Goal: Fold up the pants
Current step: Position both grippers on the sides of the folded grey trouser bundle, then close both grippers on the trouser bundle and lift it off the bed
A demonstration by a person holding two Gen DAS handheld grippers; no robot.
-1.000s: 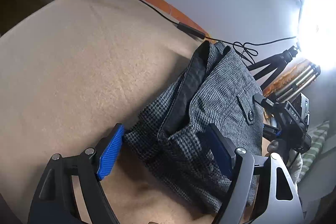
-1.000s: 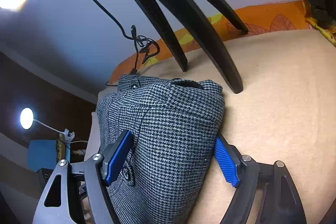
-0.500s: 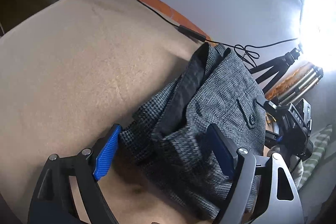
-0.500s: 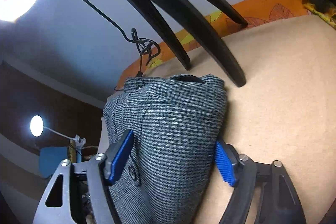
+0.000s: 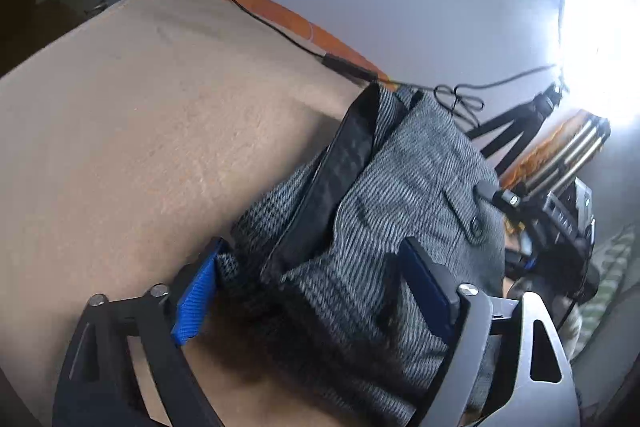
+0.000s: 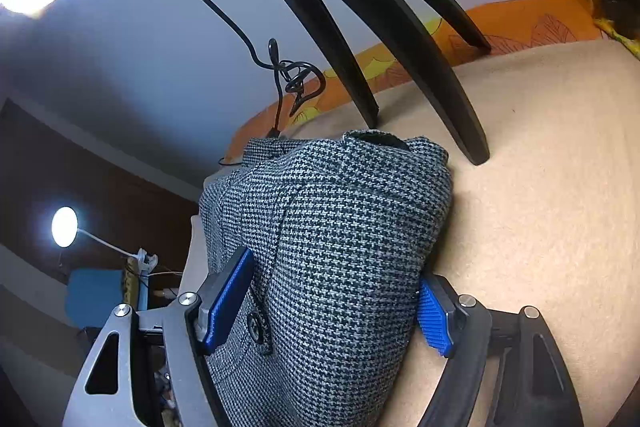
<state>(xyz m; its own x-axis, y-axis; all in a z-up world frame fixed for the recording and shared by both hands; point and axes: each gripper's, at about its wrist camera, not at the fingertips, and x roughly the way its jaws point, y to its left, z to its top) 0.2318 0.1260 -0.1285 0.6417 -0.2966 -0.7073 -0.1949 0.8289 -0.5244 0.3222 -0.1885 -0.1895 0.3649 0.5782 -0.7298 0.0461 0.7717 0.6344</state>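
Little has shifted since a moment ago: the grey houndstooth woven pants (image 6: 340, 239), folded into a thick soft bundle on the tan felt table cover (image 5: 132, 131), sit between both spread-jawed grippers, left gripper (image 5: 312, 287) and right gripper (image 6: 332, 303), best grasped at the stiffer waistband.

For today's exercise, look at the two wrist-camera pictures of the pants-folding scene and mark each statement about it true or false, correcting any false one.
1. The pants are grey houndstooth fabric. True.
2. The pants lie spread out flat at full length. False: they are bunched into a folded bundle.
3. The bundle sits between the fingers of the right gripper. True.
4. The surface under the pants is bright green. False: it is a tan cloth.
5. Black tripod legs stand on the surface behind the pants. True.
6. The left gripper has red finger pads. False: its pads are blue.
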